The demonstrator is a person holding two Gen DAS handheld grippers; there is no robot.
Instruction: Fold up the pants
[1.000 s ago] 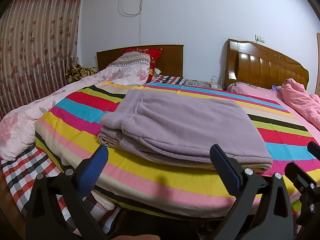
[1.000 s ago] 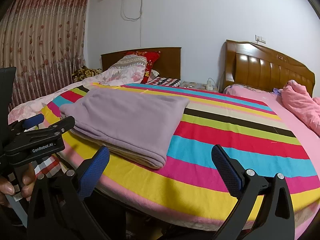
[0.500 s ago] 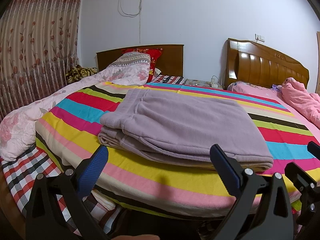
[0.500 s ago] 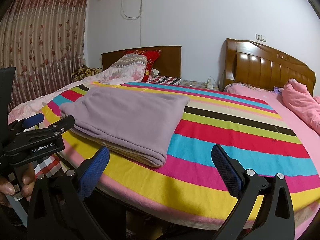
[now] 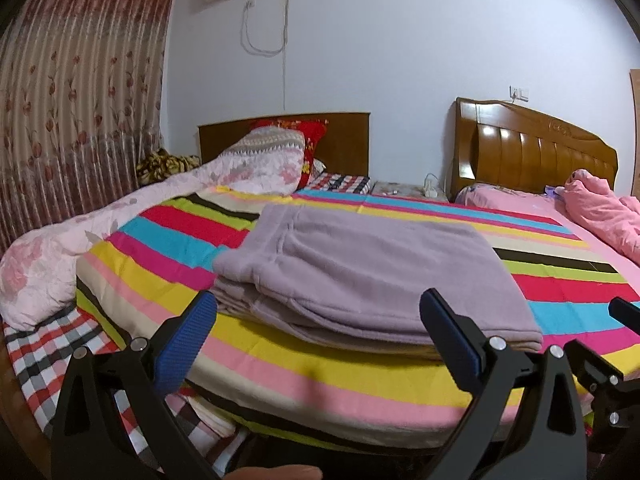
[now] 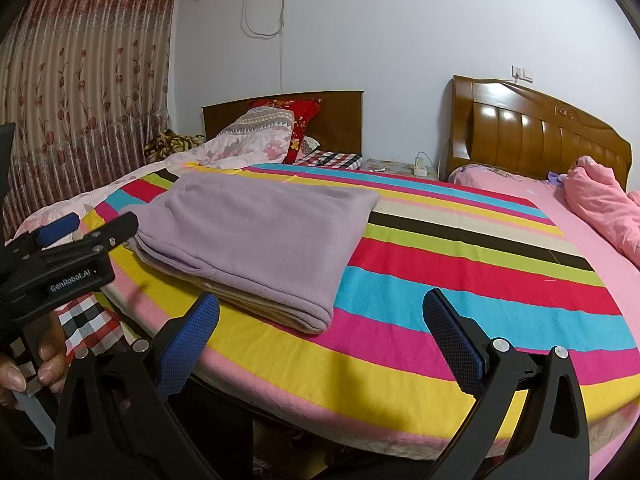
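Lilac fleece pants [image 5: 360,272] lie folded in a flat stack on the striped blanket [image 5: 160,240], near the bed's front edge. My left gripper [image 5: 320,328] hovers open just in front of the stack, nothing between its blue pads [image 5: 188,344]. In the right wrist view the pants [image 6: 256,232] sit to the left, and my right gripper [image 6: 320,336] hangs open over the blanket [image 6: 480,272] to the right of the stack's corner. The left gripper's body [image 6: 60,264] shows at the far left, held by a hand [image 6: 36,364].
A pink floral quilt [image 5: 80,240] and pillows [image 5: 280,156] lie left and behind. A second bed with a pink sheet [image 6: 560,208] and a bunched pink blanket [image 6: 604,204] stands on the right. Wooden headboards [image 6: 540,136] line the wall; a checked sheet [image 5: 36,352] hangs lower left.
Both views have shifted slightly; the pants stay still on the blanket. Both grippers remain open and empty.
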